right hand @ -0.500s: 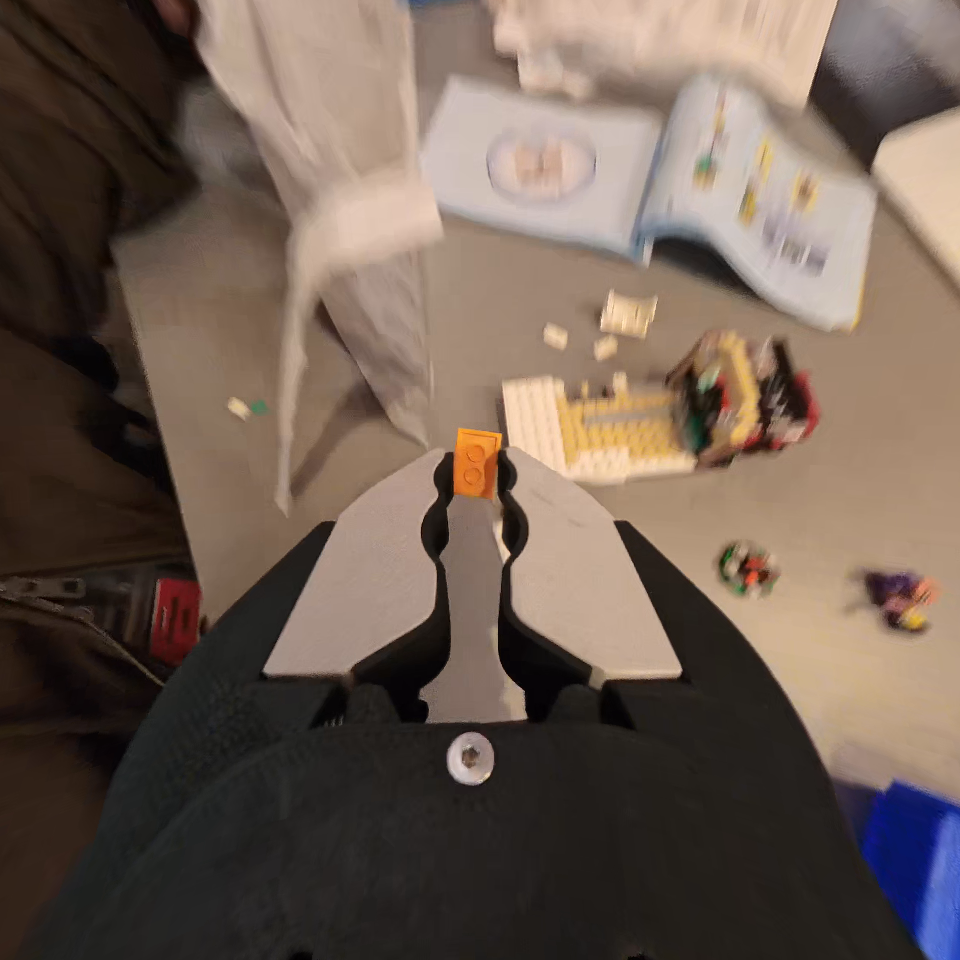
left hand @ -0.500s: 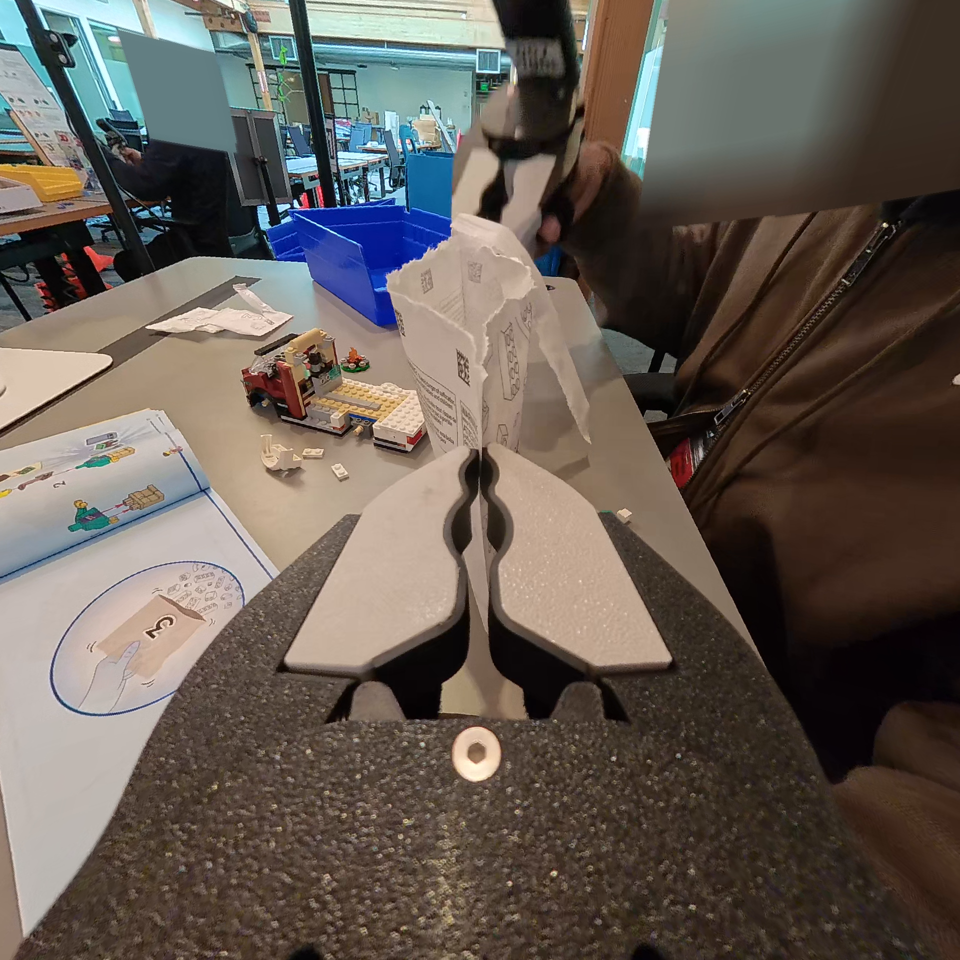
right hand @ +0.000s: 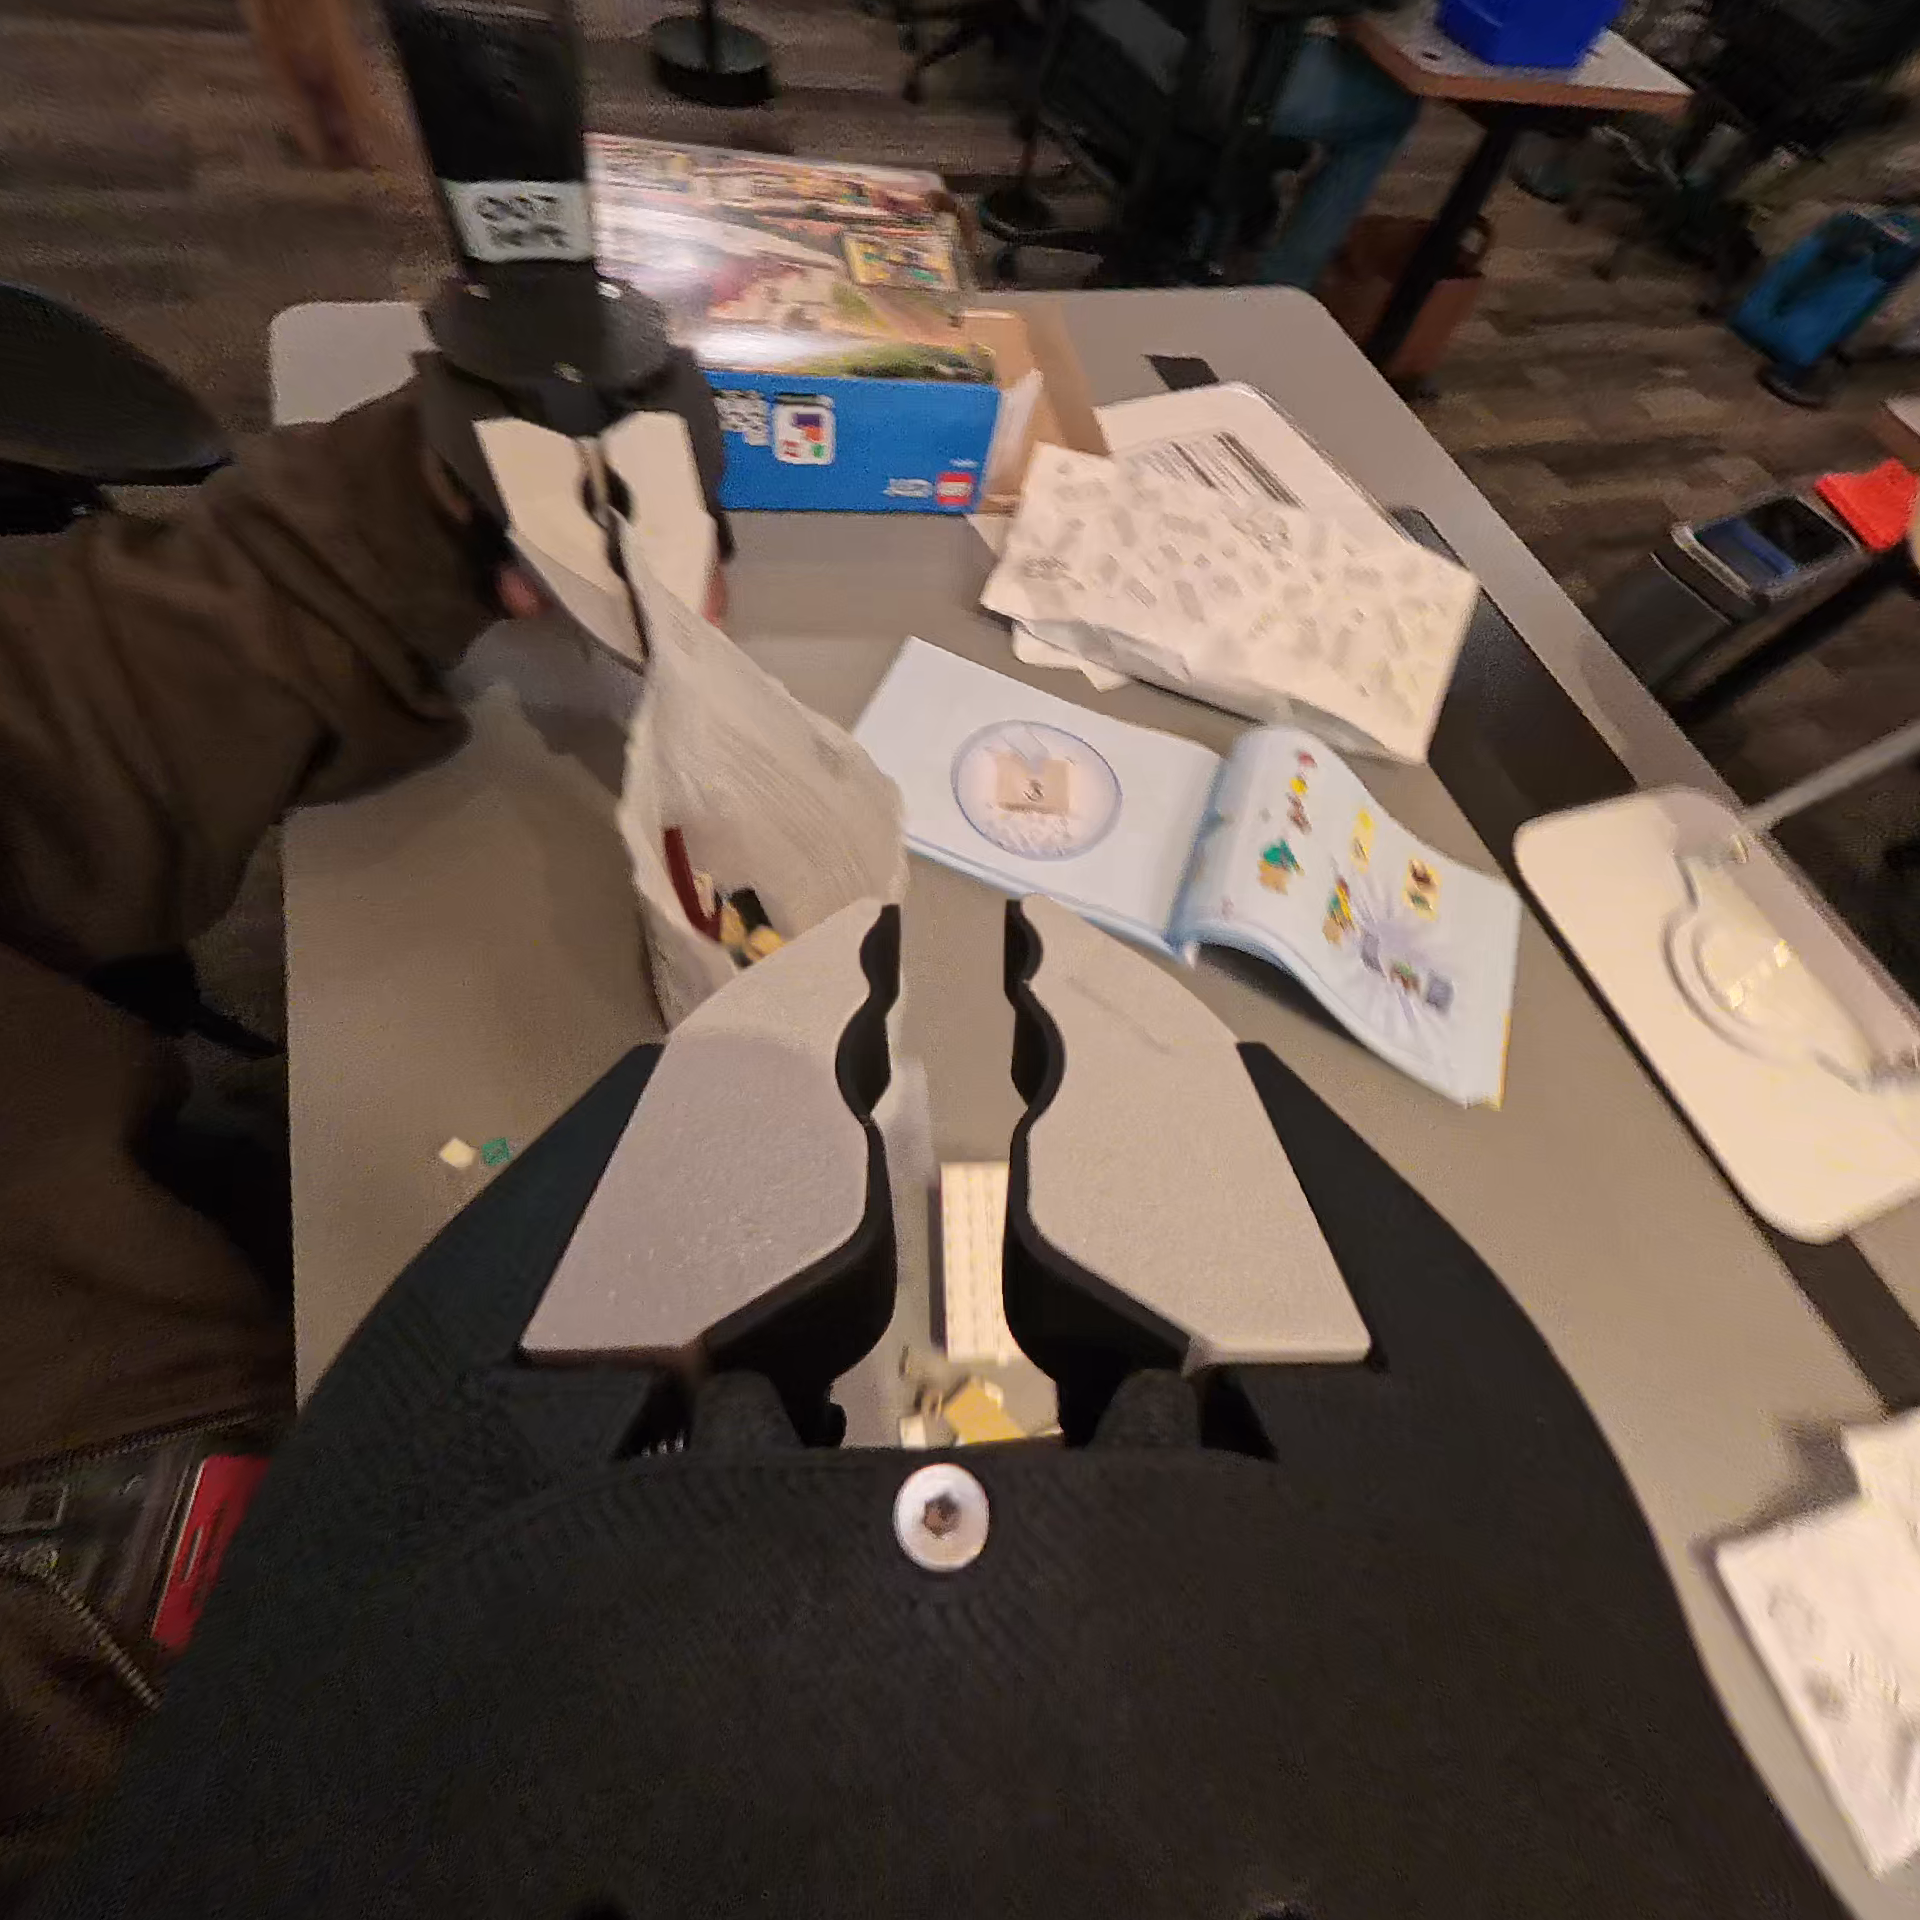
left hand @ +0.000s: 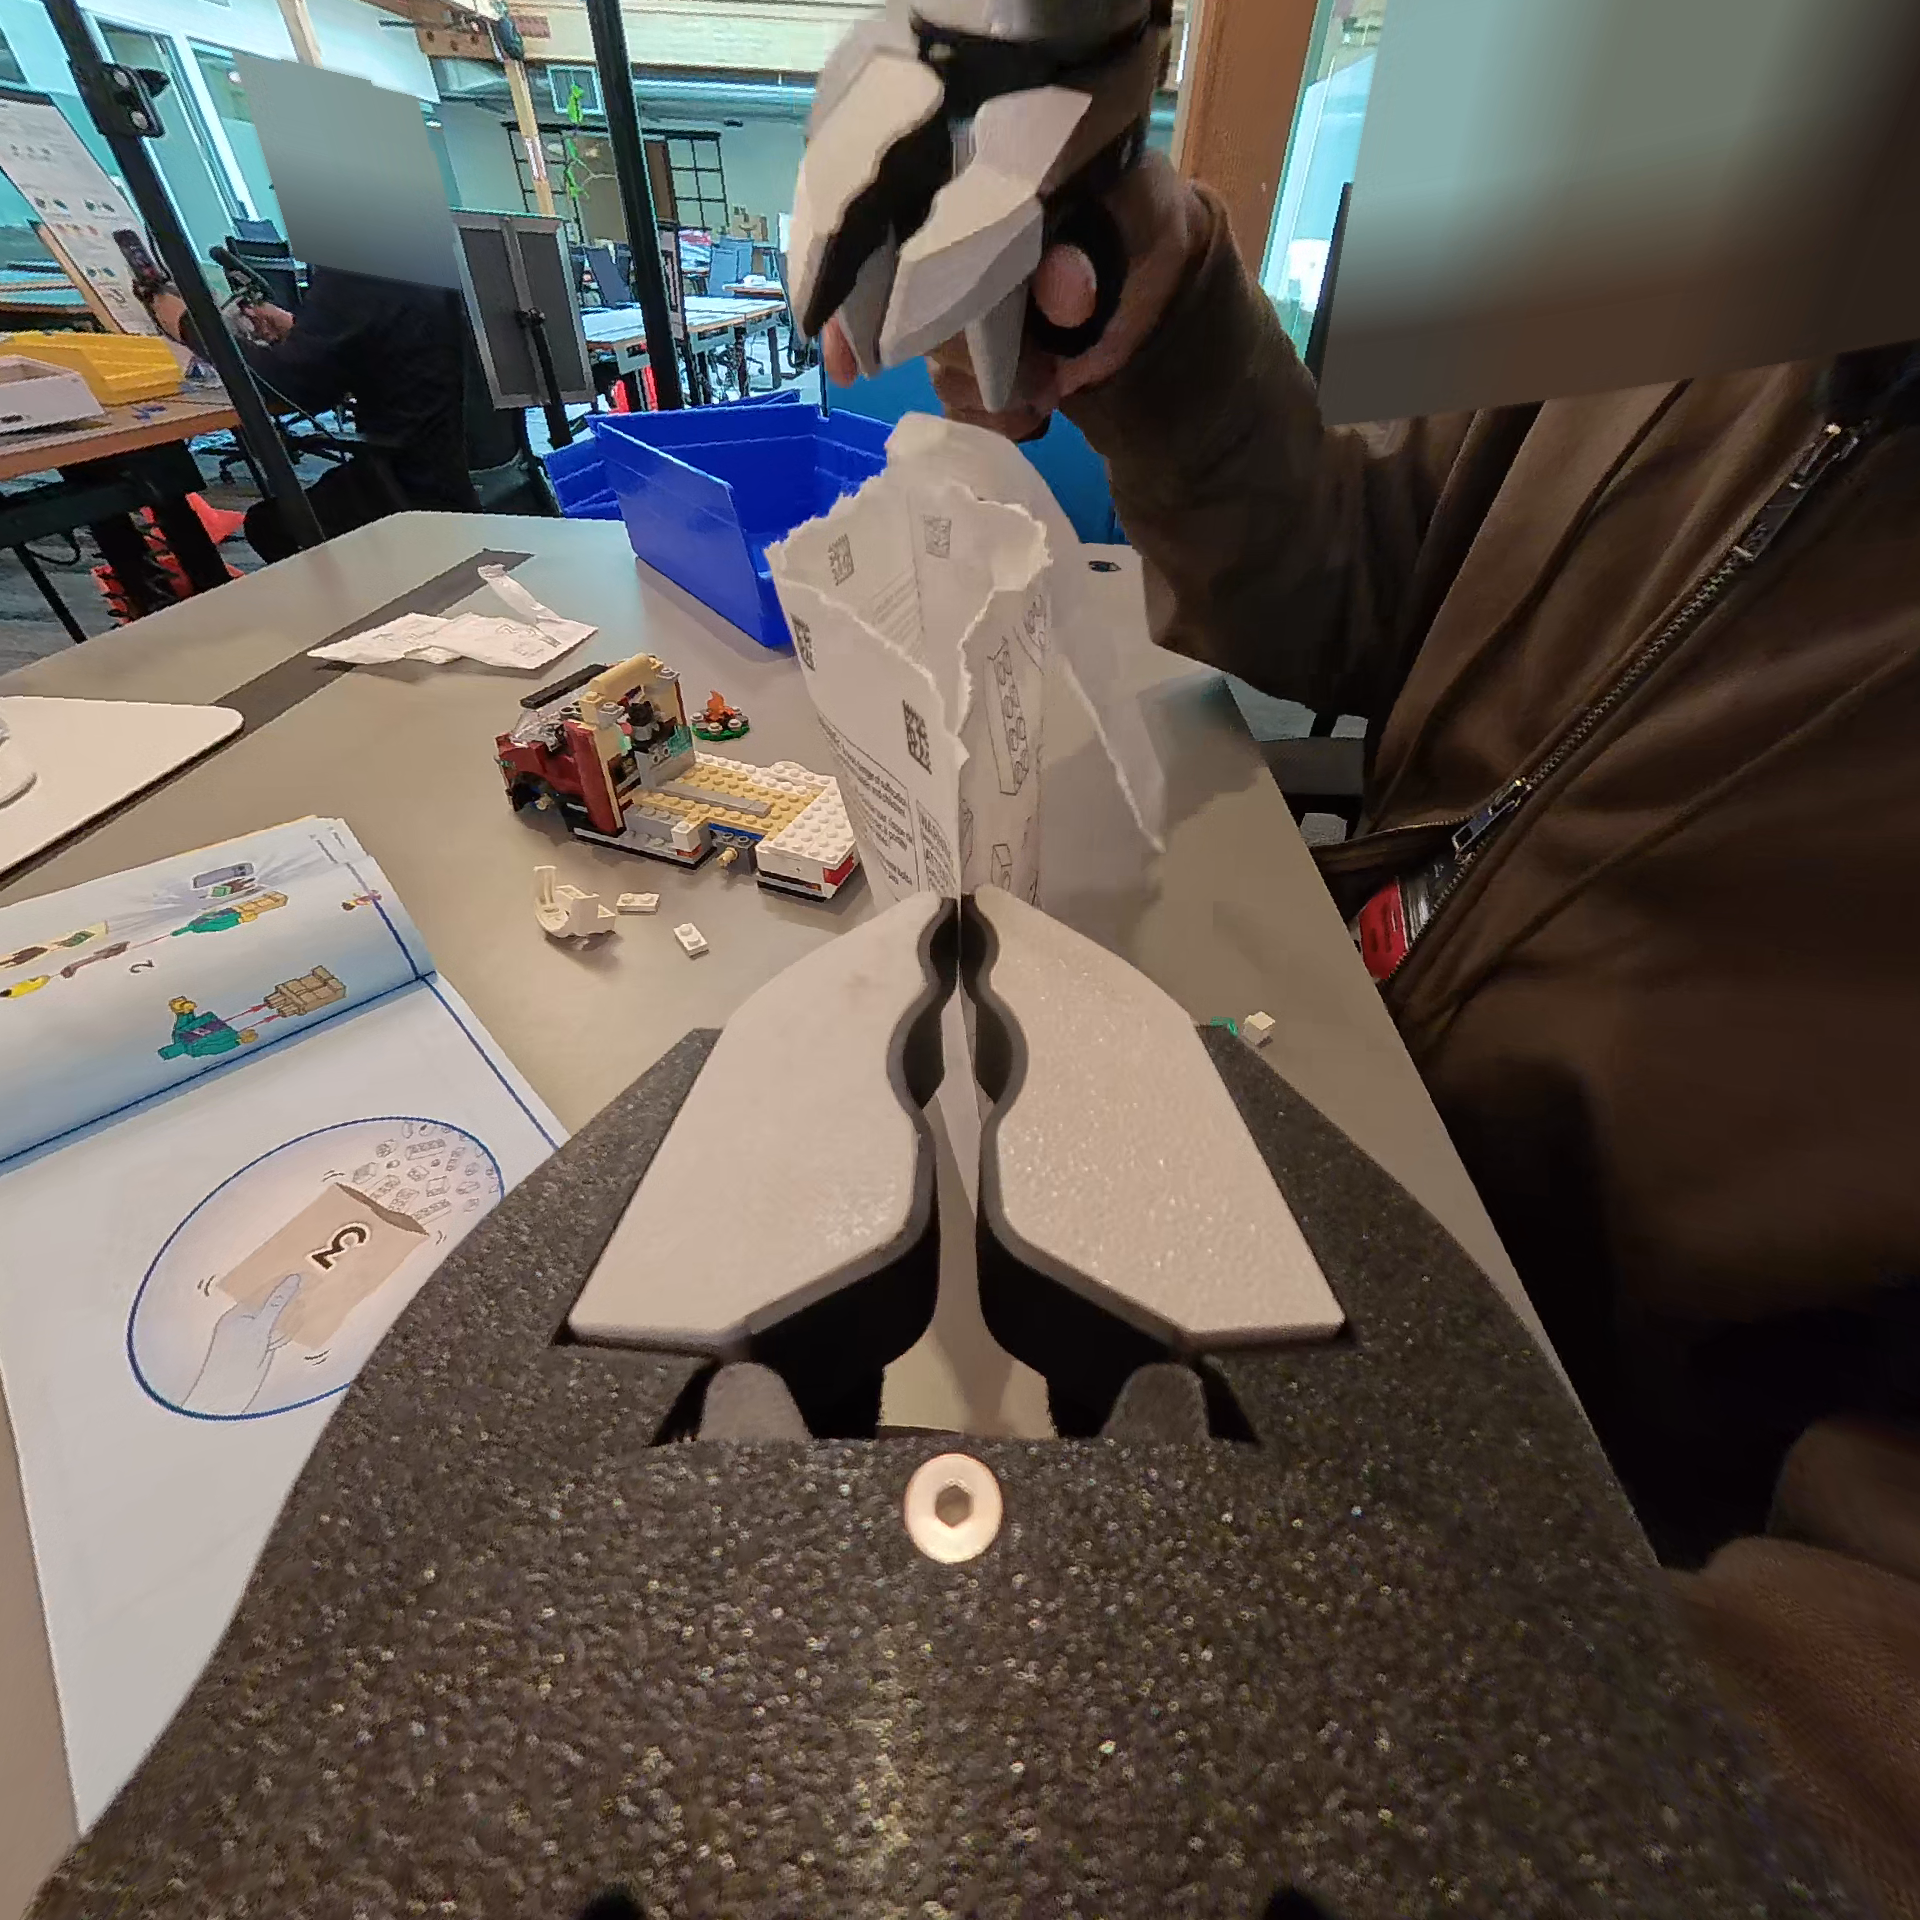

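Orange brick (right hand: 940,935) apparently gone from right gripper (right hand: 951,920).

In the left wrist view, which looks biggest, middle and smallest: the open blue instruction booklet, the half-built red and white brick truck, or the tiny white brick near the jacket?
1. Blue booklet, though nearest the camera.
2. Brick truck.
3. Tiny white brick.

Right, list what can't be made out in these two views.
- Contents of the white paper bag: in the left wrist view its walls hide them; in the right wrist view, blurred dark and yellow bits only.
- Brick model: in the right wrist view, mostly hidden behind the right gripper.
- Paper sheet: blurred, cut by the right edge.
- Person's head: patched over in the left wrist view.
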Action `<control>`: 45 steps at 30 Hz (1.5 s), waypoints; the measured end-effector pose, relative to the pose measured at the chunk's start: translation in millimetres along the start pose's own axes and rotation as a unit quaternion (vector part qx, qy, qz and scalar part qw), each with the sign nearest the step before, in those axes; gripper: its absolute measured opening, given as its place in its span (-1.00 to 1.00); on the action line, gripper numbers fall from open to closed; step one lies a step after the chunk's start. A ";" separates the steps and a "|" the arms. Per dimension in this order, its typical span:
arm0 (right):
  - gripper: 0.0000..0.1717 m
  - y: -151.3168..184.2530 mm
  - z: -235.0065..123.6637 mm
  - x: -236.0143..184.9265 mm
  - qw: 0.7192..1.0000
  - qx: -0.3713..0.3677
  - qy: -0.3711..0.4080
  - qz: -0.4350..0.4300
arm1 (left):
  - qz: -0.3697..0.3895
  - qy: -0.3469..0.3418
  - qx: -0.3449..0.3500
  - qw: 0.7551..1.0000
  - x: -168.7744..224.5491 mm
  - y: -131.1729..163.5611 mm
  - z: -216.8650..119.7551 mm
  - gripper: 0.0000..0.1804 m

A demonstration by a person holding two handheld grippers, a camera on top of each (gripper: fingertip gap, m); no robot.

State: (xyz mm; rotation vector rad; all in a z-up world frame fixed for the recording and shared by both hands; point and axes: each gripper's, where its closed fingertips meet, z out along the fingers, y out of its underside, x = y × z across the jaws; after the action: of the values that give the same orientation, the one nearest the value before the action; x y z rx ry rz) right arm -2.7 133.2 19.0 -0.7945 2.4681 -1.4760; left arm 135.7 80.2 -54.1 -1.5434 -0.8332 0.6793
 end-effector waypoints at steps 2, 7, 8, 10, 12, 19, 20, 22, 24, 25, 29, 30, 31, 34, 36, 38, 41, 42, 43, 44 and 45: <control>-0.77 39.0 -20.5 13.0 0.998 -0.013 0.021 0.049 | 0.001 -0.001 -0.003 1.000 0.8 0.1 -1.1 -1.00; -0.62 180.5 -56.5 17.2 0.970 -0.132 0.089 0.185 | 0.002 -0.001 -0.006 1.000 1.9 0.1 -0.4 -1.00; -0.58 201.3 -62.5 12.1 0.963 -0.146 0.097 0.205 | 0.002 0.000 -0.007 1.000 2.2 0.0 -0.1 -1.00; -0.54 234.2 -74.8 8.2 0.952 -0.178 0.124 0.215 | 0.004 0.000 -0.008 1.000 2.7 -0.1 0.5 -1.00; -0.50 255.1 -82.0 5.5 0.948 -0.205 0.131 0.207 | 0.005 -0.001 -0.009 1.000 2.8 -0.1 0.6 -1.00; -0.81 282.0 -87.9 -2.4 0.942 -0.245 0.091 0.211 | -0.003 0.001 -0.001 1.000 1.3 -0.1 0.5 -1.00; -0.81 281.6 -86.7 -2.3 0.942 -0.247 0.086 0.208 | -0.003 0.002 0.000 1.000 1.2 -0.2 0.6 -1.00; -0.82 275.4 -79.9 -3.3 0.946 -0.240 0.068 0.207 | -0.004 0.003 0.001 1.000 1.2 -0.2 0.6 -1.00; -0.82 249.0 -73.1 3.4 0.959 -0.197 0.059 0.197 | -0.007 0.007 0.004 1.000 1.7 -0.3 1.0 -1.00; -0.82 224.4 -70.7 9.3 0.968 -0.162 0.056 0.182 | -0.009 0.009 0.005 1.000 1.8 -0.3 1.4 -1.00; -0.81 78.3 -59.5 13.3 0.997 0.012 0.011 0.082 | -0.012 0.018 0.007 1.000 3.7 -0.7 4.8 -1.00; -0.81 44.2 -53.1 5.4 0.998 0.041 -0.012 0.054 | -0.011 0.019 0.006 1.000 4.3 -0.8 5.4 -1.00; -0.81 16.1 -44.1 -4.8 0.997 0.060 -0.038 0.031 | -0.009 0.020 0.006 1.000 4.9 -0.8 5.8 -1.00; -0.80 -24.7 -5.7 -34.8 0.994 0.047 -0.096 -0.015 | -0.007 0.020 0.005 1.000 5.8 -0.9 6.1 -1.00; -0.71 -21.0 18.4 -34.2 0.997 0.009 -0.078 -0.026 | -0.005 0.020 0.004 1.000 6.2 -0.7 5.6 -1.00; -0.63 -12.9 24.0 -26.4 0.998 0.002 -0.064 -0.016 | -0.003 0.021 0.002 1.000 7.4 -0.7 5.7 -1.00; -0.62 5.2 0.4 -6.7 0.998 0.032 -0.043 0.034 | -0.001 0.025 -0.001 1.000 8.5 -0.7 5.9 -1.00; -0.64 20.0 -9.2 1.1 0.998 0.029 -0.032 0.049 | -0.001 0.025 -0.002 1.000 8.3 -0.6 5.6 -1.00; -0.66 39.7 -17.2 6.9 0.998 0.016 -0.024 0.063 | -0.001 0.023 -0.003 1.000 8.2 -0.5 5.3 -1.00; -0.68 64.3 -22.3 10.3 0.997 -0.009 -0.021 0.076 | -0.001 0.022 -0.004 1.000 7.9 -0.4 5.1 -1.00; -0.69 92.6 -24.8 12.8 0.995 -0.044 -0.017 0.090 | 0.000 0.021 -0.006 1.000 8.2 -0.4 5.0 -1.00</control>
State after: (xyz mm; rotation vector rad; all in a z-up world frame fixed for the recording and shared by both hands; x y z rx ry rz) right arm -56.6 180.3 -46.1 -0.5872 2.5180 -1.2902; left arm 136.3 89.8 -54.1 -1.5626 -0.8071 0.6397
